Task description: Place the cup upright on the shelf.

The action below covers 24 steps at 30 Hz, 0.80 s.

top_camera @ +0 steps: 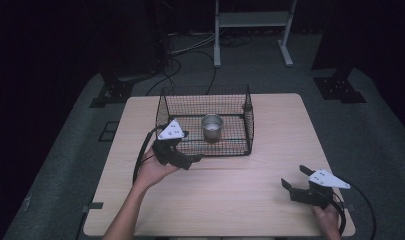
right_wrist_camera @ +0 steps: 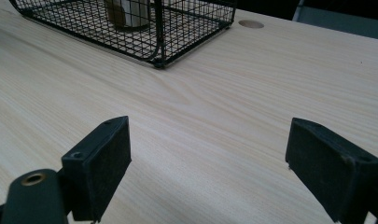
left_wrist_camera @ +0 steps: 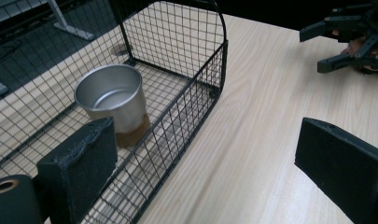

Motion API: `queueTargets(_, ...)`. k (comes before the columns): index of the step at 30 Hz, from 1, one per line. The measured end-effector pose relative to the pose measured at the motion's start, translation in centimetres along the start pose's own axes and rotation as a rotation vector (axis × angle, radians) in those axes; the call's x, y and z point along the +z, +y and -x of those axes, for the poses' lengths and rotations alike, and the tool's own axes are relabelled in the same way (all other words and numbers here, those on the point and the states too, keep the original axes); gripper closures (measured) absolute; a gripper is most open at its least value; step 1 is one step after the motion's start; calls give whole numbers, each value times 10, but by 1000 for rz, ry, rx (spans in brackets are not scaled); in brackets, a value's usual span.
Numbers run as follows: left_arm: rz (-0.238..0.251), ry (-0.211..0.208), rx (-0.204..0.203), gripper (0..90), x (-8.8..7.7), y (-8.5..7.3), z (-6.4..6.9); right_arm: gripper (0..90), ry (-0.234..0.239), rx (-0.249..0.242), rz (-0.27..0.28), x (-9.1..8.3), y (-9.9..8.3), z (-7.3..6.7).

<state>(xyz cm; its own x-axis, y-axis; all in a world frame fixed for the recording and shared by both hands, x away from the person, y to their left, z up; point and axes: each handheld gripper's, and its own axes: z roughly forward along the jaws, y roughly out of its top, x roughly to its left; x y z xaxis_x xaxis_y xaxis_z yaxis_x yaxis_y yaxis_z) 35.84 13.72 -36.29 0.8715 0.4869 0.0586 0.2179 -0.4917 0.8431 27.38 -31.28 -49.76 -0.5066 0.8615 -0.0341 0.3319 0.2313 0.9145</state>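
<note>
My left gripper (top_camera: 192,161) hovers at the near-left corner of the wire basket (top_camera: 250,120), jaws spread wide with nothing between them — one pad close against the mesh. The metal cup (left_wrist_camera: 113,100) stands upright inside the basket, near its front wall. My right gripper (top_camera: 294,178) sits low over the tabletop (top_camera: 230,195), well apart — spread too, empty.
</note>
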Motion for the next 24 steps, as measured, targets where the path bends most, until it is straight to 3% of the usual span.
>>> queueTargets(17, 24, 22, -28, 48, -19, -38, 15, 134, -4, -4, -1, 0, 0, -1)
queueTargets(24, 53, 37, -65, 48, -25, -59, 22, 134, -9, -10, -4, 0, 0, -1)
